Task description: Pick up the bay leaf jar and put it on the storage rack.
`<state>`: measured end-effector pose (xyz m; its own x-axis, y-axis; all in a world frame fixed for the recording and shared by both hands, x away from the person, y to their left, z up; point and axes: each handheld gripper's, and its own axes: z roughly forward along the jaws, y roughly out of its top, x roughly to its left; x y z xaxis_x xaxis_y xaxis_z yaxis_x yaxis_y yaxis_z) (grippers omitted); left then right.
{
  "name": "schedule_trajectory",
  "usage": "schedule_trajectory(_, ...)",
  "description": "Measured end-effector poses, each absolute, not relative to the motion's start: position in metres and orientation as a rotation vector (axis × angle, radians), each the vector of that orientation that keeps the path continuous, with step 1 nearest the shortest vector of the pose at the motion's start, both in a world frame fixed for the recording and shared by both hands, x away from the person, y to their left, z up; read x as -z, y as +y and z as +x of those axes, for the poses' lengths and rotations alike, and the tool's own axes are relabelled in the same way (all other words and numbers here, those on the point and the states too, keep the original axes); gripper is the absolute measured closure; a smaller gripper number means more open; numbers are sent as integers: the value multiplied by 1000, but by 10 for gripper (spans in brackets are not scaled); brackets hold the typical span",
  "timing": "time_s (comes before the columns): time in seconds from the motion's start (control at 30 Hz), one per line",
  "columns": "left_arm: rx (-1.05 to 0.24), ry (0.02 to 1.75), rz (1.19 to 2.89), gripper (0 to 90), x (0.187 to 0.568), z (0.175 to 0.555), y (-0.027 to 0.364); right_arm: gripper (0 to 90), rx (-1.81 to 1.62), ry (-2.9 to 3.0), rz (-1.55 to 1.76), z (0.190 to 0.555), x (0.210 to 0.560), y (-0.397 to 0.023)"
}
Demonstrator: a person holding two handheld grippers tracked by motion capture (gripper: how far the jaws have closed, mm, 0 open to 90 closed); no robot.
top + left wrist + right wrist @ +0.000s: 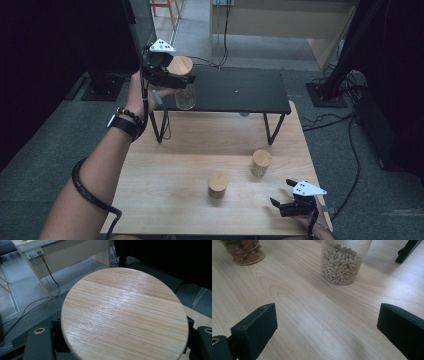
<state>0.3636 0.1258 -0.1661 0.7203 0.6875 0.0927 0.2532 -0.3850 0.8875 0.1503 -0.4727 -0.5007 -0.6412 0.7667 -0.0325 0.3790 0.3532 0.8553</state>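
We hold a glass jar point(184, 82) in our left gripper point(176, 80), jaws closed on it just below its round wooden lid point(124, 315). The jar hangs over the left end of the black shelf point(235, 91) that stands at the far edge of the wooden table point(165, 165); we cannot tell what is in it, nor whether its base touches the shelf.

Our right gripper point(283, 196) rests at the table's near right corner, jaws wide apart with nothing between them.

Two more lidded jars stand on the table ahead of it. One, the farther and to the right point(344, 260), is clear and filled most of the way with small pale grains. The other point(243, 250), nearer and to the left, holds mixed orange, red and green pieces. We can read no label or writing on any jar.
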Motion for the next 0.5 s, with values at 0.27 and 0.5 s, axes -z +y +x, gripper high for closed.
schedule_trajectory(0.27,-607,772,1969,255,173,381,119,27,-1208,2185,1001,149,501,-471)
schedule_trajectory(0.5,-610,852,1949,255,180,400,125,29,-1211,2183,1001,149,501,-472)
